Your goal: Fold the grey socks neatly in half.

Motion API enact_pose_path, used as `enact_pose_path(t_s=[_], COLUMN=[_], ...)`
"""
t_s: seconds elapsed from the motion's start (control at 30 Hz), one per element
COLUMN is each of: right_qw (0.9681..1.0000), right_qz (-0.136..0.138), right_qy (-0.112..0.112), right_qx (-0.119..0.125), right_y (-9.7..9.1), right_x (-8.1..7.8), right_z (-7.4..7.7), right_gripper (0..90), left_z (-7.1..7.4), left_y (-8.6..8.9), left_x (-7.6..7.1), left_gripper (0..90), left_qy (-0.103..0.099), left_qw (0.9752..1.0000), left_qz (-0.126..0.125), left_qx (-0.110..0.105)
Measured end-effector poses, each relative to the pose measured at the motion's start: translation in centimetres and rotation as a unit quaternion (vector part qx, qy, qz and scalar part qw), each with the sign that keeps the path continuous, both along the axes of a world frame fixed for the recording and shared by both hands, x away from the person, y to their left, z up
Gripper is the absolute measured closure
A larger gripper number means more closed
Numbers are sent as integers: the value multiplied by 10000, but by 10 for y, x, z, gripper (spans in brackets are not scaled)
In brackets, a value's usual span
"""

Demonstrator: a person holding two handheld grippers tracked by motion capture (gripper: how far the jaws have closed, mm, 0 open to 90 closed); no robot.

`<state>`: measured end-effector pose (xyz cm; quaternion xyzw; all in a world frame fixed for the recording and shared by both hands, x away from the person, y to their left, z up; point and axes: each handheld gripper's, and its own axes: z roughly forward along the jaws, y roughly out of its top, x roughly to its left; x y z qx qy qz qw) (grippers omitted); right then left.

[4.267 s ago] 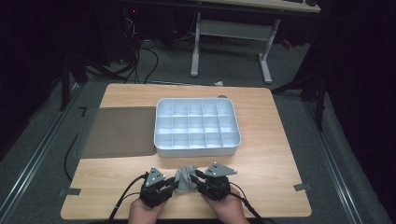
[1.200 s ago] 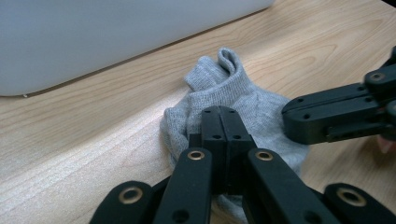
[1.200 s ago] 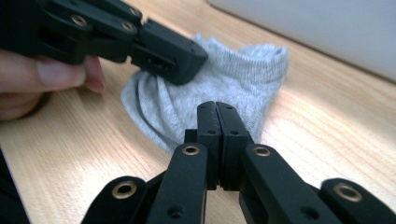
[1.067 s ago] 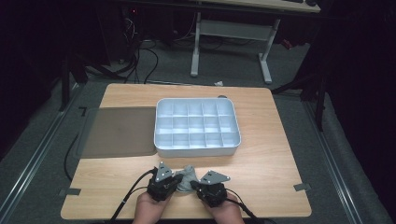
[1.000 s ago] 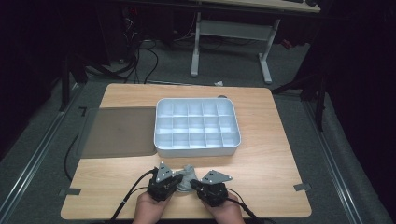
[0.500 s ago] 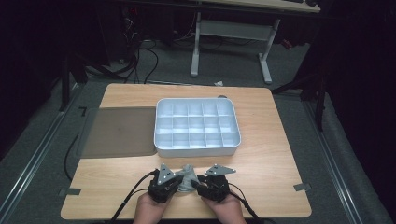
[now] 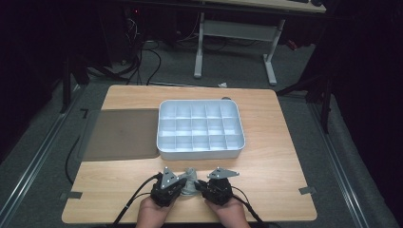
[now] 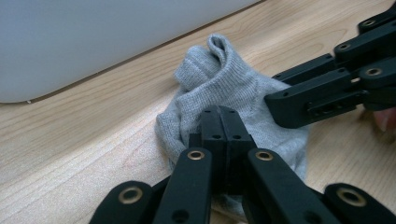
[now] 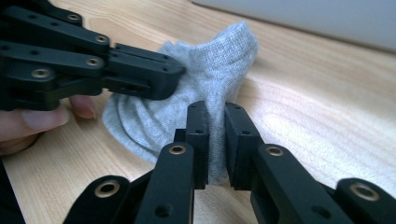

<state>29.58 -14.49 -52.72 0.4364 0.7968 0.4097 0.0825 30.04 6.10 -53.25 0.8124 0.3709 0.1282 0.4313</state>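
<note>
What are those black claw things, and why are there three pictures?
A person sits at a wooden table and holds a black pinching tool in each hand: the left gripper and the right gripper. One picture comes from a camera up high. The other two come from little cameras riding on each tool, looking along its jaws. On the table sit a white tray with many small compartments and a dark mat. Both tools pinch one small grey sock; the right one's jaws have just been closing on it.
</note>
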Motion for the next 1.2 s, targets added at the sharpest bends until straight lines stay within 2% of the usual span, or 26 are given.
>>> enact_pose_path(t_s=[0.17,0.3,0.4,0.5,0.53,0.6,0.63,0.7,0.73,0.9,1.07,1.13,1.2], right_qw=[9982,9959,9962,9958,9956,9955,9954,9958,9959,9968,9963,9964,9969], right_qz=[143,155,63,6,5,1,-9,4,11,50,172,193,162], right_qy=[-536,-746,-701,-745,-757,-774,-777,-749,-750,-721,-768,-751,-726], right_qx=[-229,-493,-505,-539,-545,-552,-553,-520,-511,-348,-338,-334,-272], right_y=[7,14,12,10,10,10,10,9,8,8,14,14,10], right_x=[-14,-18,-15,-14,-14,-14,-14,-14,-14,-17,-20,-18,-18], right_z=[14,15,13,13,13,13,13,12,13,18,21,20,22], right_gripper=[824,824,824,824,824,824,824,824,824,823,819,803,751], left_z=[0,0,4,10,12,11,9,4,4,2,1,1,1], left_y=[-3,-4,-2,-3,-4,-7,-7,-7,-6,-8,-8,-8,-8], left_x=[-2,-1,0,-9,-13,-16,-16,-12,-11,-10,-9,-9,-9], left_gripper=[899,898,842,833,839,855,861,867,872,882,889,888,889], left_qy=[-82,-62,66,-2,-7,-73,-57,111,124,124,117,125,127], left_qw=[9999,10000,9999,9997,9996,9999,9998,9997,9997,9998,9998,9998,9998], left_qz=[-45,0,49,57,59,136,171,197,180,141,121,107,111], left_qx=[75,71,-94,-253,-258,-48,-8,-66,-66,-58,-59,-59,-86])
